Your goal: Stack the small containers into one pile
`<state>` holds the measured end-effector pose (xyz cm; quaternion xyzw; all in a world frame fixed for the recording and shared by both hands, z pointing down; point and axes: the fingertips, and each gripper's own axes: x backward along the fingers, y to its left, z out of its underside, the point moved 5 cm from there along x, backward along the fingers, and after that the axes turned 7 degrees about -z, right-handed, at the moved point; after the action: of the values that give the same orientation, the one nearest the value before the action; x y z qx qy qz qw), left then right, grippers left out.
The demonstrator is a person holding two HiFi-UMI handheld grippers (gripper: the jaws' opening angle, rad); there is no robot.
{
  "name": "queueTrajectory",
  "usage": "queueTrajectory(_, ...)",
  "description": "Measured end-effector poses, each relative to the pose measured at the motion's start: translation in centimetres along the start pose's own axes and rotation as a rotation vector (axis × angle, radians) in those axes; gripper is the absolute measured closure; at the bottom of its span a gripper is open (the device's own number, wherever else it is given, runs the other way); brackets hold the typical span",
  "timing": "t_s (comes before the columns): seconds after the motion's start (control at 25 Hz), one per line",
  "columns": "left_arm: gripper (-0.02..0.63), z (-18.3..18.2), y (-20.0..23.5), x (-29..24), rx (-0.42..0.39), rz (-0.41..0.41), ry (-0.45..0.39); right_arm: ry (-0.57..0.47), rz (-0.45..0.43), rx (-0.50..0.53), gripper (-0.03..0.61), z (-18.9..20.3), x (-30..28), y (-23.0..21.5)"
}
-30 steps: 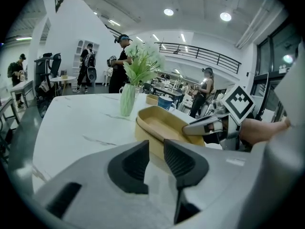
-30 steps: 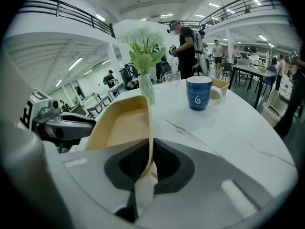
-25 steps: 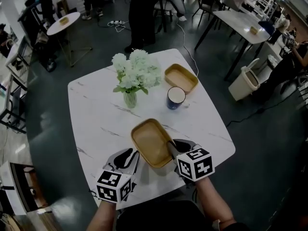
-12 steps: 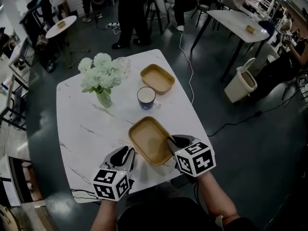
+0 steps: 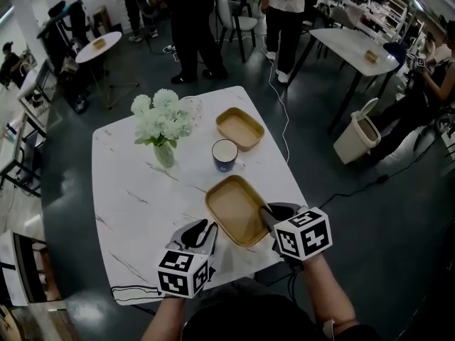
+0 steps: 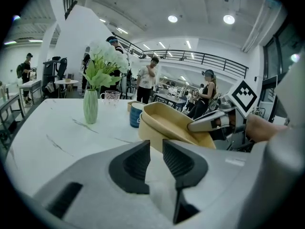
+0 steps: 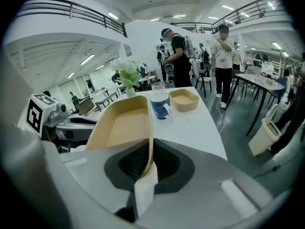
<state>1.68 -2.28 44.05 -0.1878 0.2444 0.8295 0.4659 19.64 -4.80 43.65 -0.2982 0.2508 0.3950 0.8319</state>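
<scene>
Right gripper (image 7: 148,162) pinches the near container (image 5: 233,206) by its rim, at the table's (image 5: 135,197) front edge.
It should carry the container level past the mug (image 5: 225,155) and lower it squarely into the far container (image 5: 240,128). The left gripper (image 6: 154,157) has its jaws slightly apart, with nothing between them. The 2 containers are shallow, tan, rounded rectangles.
</scene>
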Motion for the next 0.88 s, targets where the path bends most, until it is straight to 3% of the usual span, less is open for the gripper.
queueTrajectory(0.28,0.534,-1.1,-0.1,0.5,-0.016,0.038,-0.031,0.014,0.036,0.002,0.558,-0.8,0.5,0.4)
queueTrajectory(0.56,0.532,-2.1,0.4,0.1,0.007,0.024,-0.042,0.024,0.008,0.020,0.558,-2.4,0.4,-0.4)
queueTrajectory(0.88,0.529,-4.7,-2.4,-4.0,0.033,0.018,-0.042,0.040,-0.046,0.038,0.558,-4.5,2.0,-5.3)
